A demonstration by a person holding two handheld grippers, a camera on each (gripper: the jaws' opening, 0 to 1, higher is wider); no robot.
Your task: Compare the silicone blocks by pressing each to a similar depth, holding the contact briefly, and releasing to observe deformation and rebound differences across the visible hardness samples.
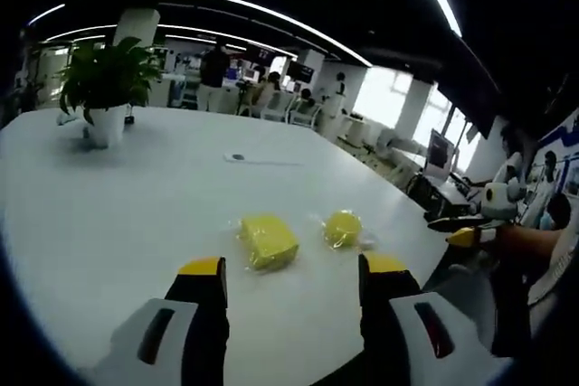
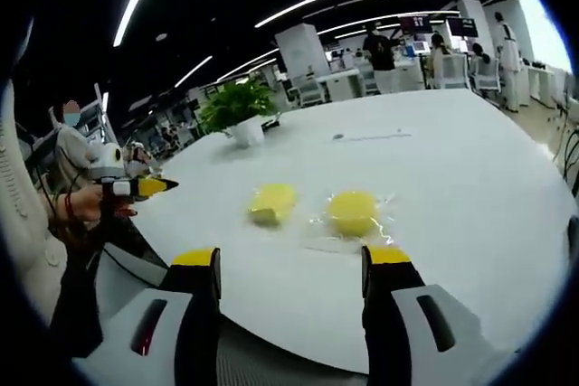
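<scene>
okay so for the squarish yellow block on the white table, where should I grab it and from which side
Judging by its shape, take the squarish yellow block across its two flat, opposite side faces, coming down from above with the left gripper, whose open jaws already stand apart just short of it. It lies flat on the white table, apart from the rounder yellow block, so there looks to be room on both sides.

Left gripper (image 1: 292, 279), right gripper (image 2: 291, 270): black jaws, yellow tips, white housings with dark oval slots.

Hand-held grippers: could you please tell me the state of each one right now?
Left hand-held gripper: open, holding nothing.
Right hand-held gripper: open, holding nothing.
</scene>
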